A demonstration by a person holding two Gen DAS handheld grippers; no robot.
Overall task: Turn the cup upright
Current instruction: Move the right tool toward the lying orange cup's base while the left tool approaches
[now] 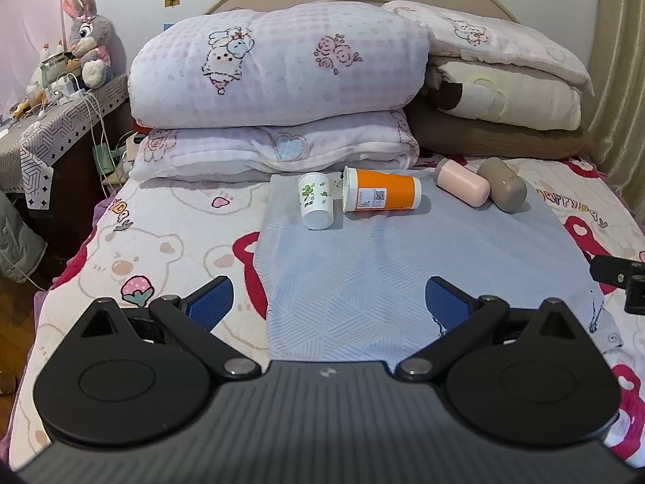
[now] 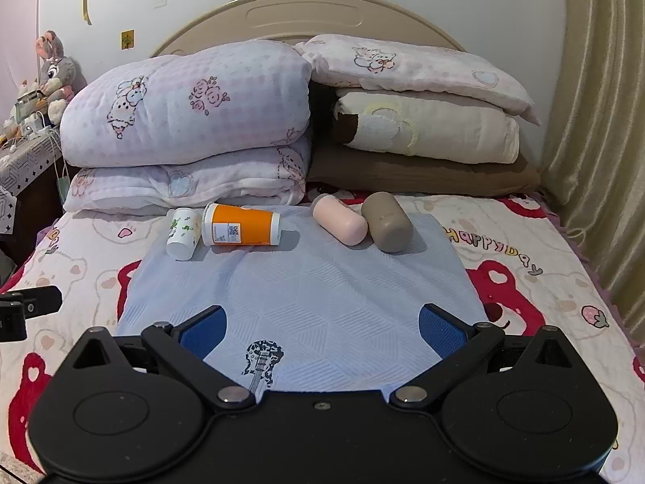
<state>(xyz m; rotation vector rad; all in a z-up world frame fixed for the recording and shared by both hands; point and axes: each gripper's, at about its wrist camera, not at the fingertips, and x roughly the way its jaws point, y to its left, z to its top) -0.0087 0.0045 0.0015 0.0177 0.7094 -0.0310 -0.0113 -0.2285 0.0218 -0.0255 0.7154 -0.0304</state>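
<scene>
Several cups lie on their sides at the far edge of a pale blue cloth (image 1: 363, 274) (image 2: 306, 290) on the bed. A small white cup with green prints (image 1: 315, 201) (image 2: 183, 234) lies at the left. An orange cup with a white label (image 1: 381, 195) (image 2: 241, 224) lies next to it. A pink cup (image 1: 462, 182) (image 2: 340, 221) and a taupe cup (image 1: 504, 184) (image 2: 388, 222) lie to the right. My left gripper (image 1: 328, 302) is open and empty, well short of the cups. My right gripper (image 2: 322, 328) is open and empty too.
Folded quilts and pillows (image 1: 278, 92) (image 2: 189, 121) are stacked right behind the cups against the headboard. A bedside table (image 1: 48, 129) with a plush rabbit and cables stands at the left. A curtain (image 2: 596, 161) hangs at the right. The other gripper's tip shows at the frame edges (image 1: 621, 278) (image 2: 24, 310).
</scene>
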